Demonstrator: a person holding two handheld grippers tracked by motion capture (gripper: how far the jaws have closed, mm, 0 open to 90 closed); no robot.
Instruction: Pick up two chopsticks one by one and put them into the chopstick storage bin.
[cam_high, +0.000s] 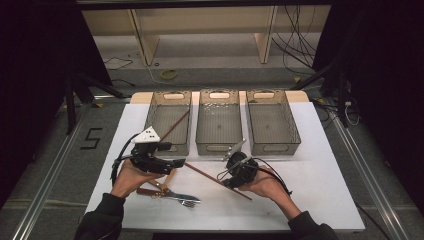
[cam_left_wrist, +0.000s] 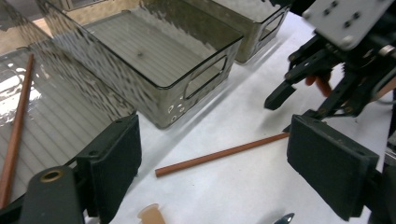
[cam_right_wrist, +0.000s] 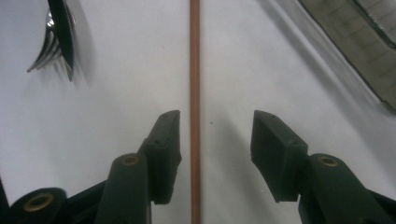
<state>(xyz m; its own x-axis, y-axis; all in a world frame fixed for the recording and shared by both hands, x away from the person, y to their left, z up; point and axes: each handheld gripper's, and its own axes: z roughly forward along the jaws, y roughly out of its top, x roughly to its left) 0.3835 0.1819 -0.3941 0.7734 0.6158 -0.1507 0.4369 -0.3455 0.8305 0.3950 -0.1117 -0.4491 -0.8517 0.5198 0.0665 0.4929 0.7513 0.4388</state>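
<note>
A: Sorting run. Right gripper (cam_right_wrist: 212, 140) down over the loose chopstick (cam_right_wrist: 194, 70) on the counter (cam_high: 310, 185). Stick runs straight up between the jaws, nearer the left-hand pad; pads stand apart, neither touching it. No grip yet.

B: And the left gripper (cam_left_wrist: 215, 158)?

A: Jaws wide, nothing between them. The same stick's far end lies just ahead of its jaws.

B: Progress?

A: One chopstick (cam_high: 173, 126) already lies slantwise in the left bin (cam_high: 156, 112), ahead of the left jaws. Middle bin (cam_high: 218, 143) and right bin (cam_high: 291, 131) look bare. I'd judge it early: second stick still to be lifted, and a fork (cam_high: 188, 202) with other cutlery lies on the counter below the left jaws, not yet sorted.

B: Any labels?

A: No brand readable on bins or grippers. Only a dark "5" (cam_high: 91, 138) marked on the floor, off to the left of the counter.
</note>
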